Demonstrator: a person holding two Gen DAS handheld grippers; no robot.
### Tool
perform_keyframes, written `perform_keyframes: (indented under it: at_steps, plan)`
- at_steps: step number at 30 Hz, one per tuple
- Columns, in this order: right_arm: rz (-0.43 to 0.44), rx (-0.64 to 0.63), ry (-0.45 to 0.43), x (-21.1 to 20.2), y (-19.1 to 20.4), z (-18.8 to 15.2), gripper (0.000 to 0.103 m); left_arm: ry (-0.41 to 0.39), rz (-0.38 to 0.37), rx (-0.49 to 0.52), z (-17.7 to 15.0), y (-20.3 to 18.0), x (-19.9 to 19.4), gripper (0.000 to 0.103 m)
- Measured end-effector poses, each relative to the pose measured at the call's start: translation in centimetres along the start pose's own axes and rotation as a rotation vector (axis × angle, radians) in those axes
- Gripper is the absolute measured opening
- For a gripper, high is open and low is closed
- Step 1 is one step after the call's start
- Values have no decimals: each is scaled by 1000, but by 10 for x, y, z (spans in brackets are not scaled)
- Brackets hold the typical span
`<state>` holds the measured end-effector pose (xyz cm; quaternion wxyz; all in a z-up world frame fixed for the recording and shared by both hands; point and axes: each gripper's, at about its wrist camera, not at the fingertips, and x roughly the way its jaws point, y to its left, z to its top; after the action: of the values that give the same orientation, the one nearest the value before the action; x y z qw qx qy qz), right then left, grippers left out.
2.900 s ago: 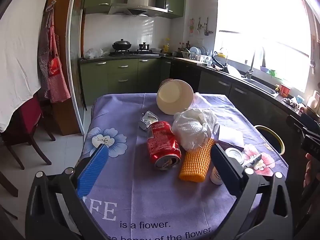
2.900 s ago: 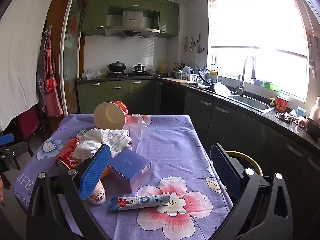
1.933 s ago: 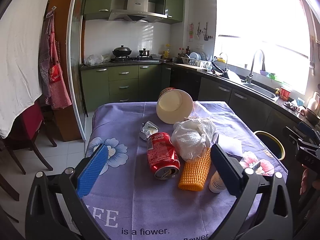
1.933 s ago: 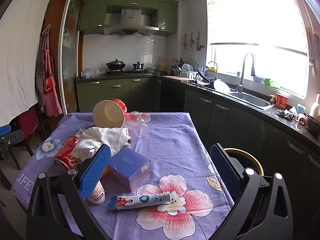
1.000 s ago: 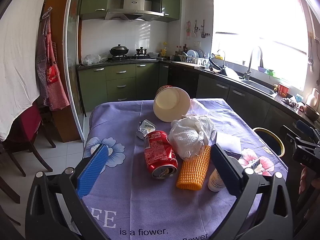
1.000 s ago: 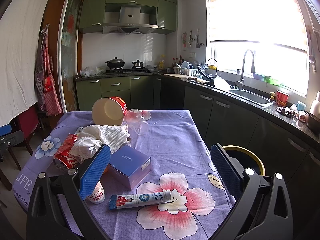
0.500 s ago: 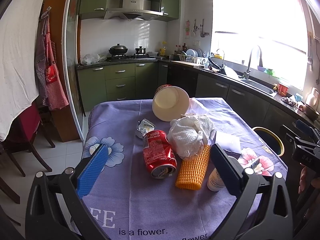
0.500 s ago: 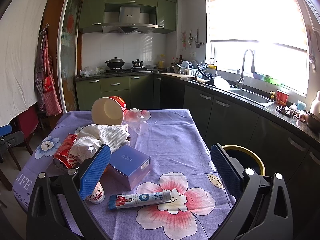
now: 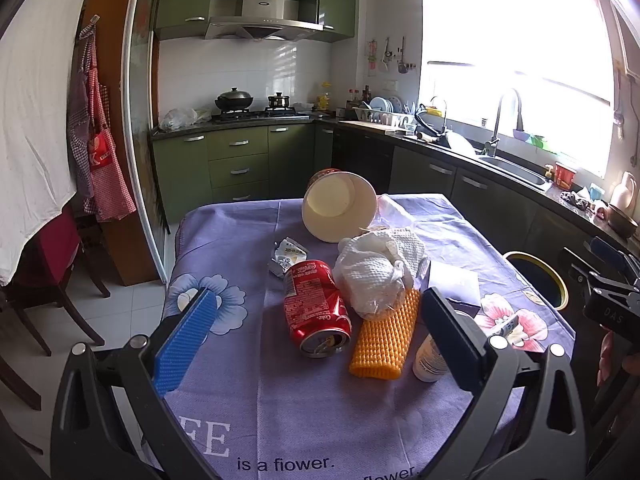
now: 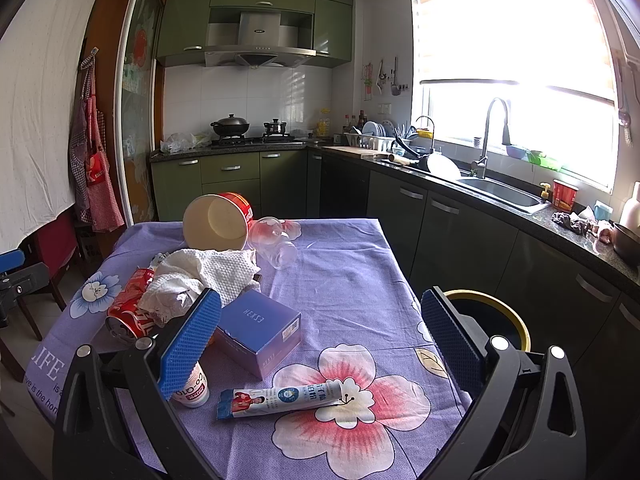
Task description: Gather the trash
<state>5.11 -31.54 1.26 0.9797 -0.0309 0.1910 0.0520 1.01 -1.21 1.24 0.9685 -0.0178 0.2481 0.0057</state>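
Trash lies on a purple flowered tablecloth (image 9: 256, 400): a dented red cola can (image 9: 316, 312), crumpled white paper towel (image 9: 380, 276), an orange foam net (image 9: 384, 336), a small white bottle (image 10: 190, 390), a foil wrapper (image 9: 288, 256), a tipped paper bowl (image 9: 340, 208), a purple box (image 10: 256, 332), a printed tube (image 10: 280, 398) and a clear plastic cup (image 10: 276, 246). My left gripper (image 9: 316, 344) is open and empty, hovering near the can. My right gripper (image 10: 320, 340) is open and empty above the table's right part.
A black bin with a yellow rim (image 10: 484, 316) stands on the floor right of the table, also in the left wrist view (image 9: 536, 280). Dark cabinets and a sink (image 10: 496, 192) run along the right. A red chair (image 9: 52, 264) stands at the left.
Both grippers have drifted slightly; the views shift a little. Nothing on the table has moved and both grippers stay open.
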Motion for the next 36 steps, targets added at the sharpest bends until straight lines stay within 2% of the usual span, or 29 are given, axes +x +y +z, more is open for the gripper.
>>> perform_keyframes:
  at_steps: [14,19,21,25,29,33,36]
  plan:
    - [18,2,13,10,-2,0,99,18,-4,1,0,1,12,97]
    - [173,-53,2,32,7,22,99,20,18,-7,12,12,34,97]
    - [243,-92,-7,49,13,39,99,7,41,-9,21,18,45,97]
    - [297,-204,-45,85,31,67,99,-25,85,-14,44,33,71,97]
    - [345,-301,-4,140,55,89,99,-42,104,-33,67,50,104,97]
    - [356,-372,74,209,81,105,88,-32,119,-59,82,61,140,97]
    - [330,-457,111,255,105,109,82,-7,113,-89,85,69,166,97]
